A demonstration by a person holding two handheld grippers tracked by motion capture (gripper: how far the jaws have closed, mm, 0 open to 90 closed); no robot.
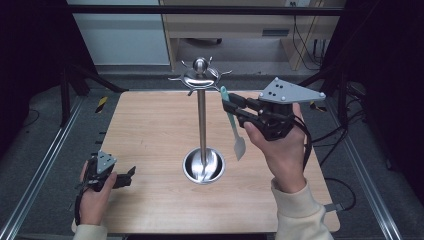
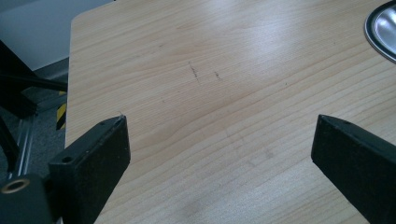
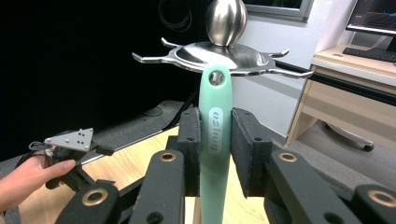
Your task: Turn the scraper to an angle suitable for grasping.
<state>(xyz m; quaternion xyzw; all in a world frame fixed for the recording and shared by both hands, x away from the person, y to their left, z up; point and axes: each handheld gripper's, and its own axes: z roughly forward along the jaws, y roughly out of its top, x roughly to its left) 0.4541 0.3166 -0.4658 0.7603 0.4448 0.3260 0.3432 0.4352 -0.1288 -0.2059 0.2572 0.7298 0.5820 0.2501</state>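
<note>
A steel utensil stand (image 1: 201,120) rises from a round base (image 1: 203,166) at the table's middle, its hooked top ring (image 3: 219,57) under a ball. My right gripper (image 1: 227,106) is shut on the mint-green handle of a spatula (image 1: 233,126), which hangs blade down just right of the pole. In the right gripper view the handle's hanging hole (image 3: 215,78) sits just below and in front of the hooks. My left gripper (image 1: 131,173) rests low at the table's near left, open, with bare wood between its jaws (image 2: 219,140).
The wooden table (image 1: 150,130) has rails along both sides. A desk and cables stand beyond the far edge. The stand's base rim (image 2: 380,32) edges into the left gripper view at the top right.
</note>
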